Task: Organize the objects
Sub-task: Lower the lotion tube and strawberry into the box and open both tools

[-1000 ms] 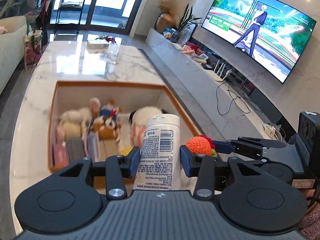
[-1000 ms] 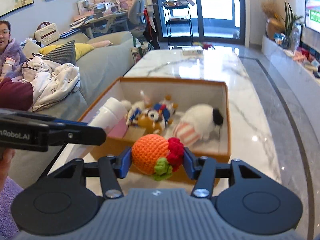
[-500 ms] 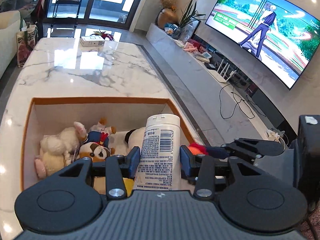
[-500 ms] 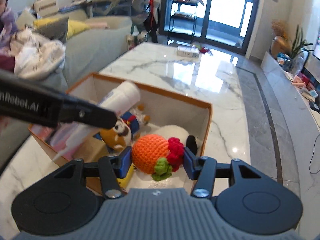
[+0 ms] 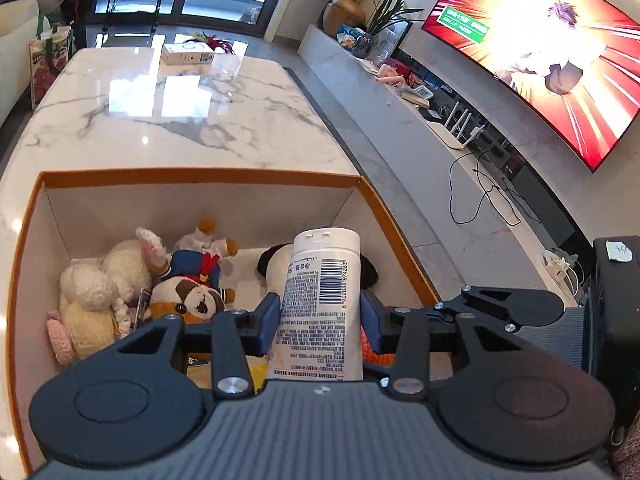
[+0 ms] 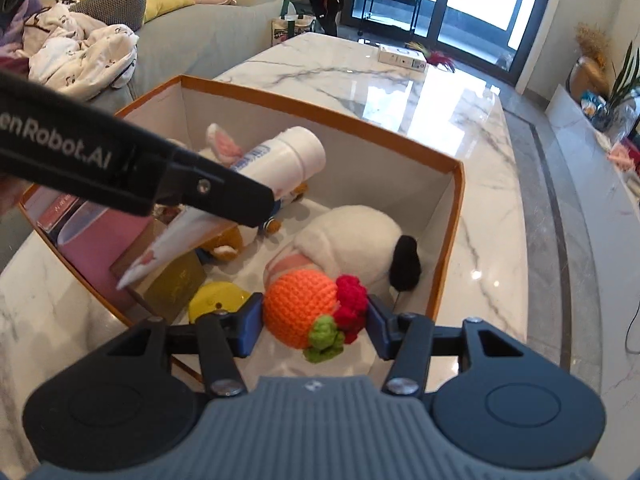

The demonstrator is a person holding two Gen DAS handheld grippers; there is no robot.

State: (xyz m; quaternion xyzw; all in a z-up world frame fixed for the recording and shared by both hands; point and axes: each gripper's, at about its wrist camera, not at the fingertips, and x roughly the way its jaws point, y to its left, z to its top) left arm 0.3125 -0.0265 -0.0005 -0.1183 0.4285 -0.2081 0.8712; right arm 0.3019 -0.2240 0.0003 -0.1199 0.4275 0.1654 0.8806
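Marble table (image 5: 192, 120) under an orange-rimmed box (image 5: 200, 178), television (image 5: 552, 52) on the wall at right, sofa (image 6: 200, 28) off to the left in the right wrist view.

Left gripper (image 5: 318, 322) clamped on a white tube (image 5: 320, 304), cap pointing away, barcode side up. Right gripper (image 6: 314, 322) clamped on an orange crocheted fruit (image 6: 300, 308) with red and green knots at its right side. Jaw spacing on both unchanged over the last second.

Compared with a second ago: both grippers closer to the box and lower, now hanging over its near end rather than short of it. Box much larger in both views, interior sharp where it was blurred before. Tube now over the box floor, in front of a white plush with black ears (image 5: 276, 260). Crocheted fruit now over the box's near right corner, just in front of that same white plush (image 6: 352, 236); earlier still outside the near wall. Right wrist view rolled, so the box sits skewed. Television picture changed from green and blue to a red burst.

Inside the box: cream plush (image 5: 96, 292), brown-and-white plush dog in blue (image 5: 188, 292), yellow toy (image 6: 216, 302), pink pouch (image 6: 92, 236), tan box (image 6: 176, 280). Small white carton (image 5: 187, 54) at the table's far end.
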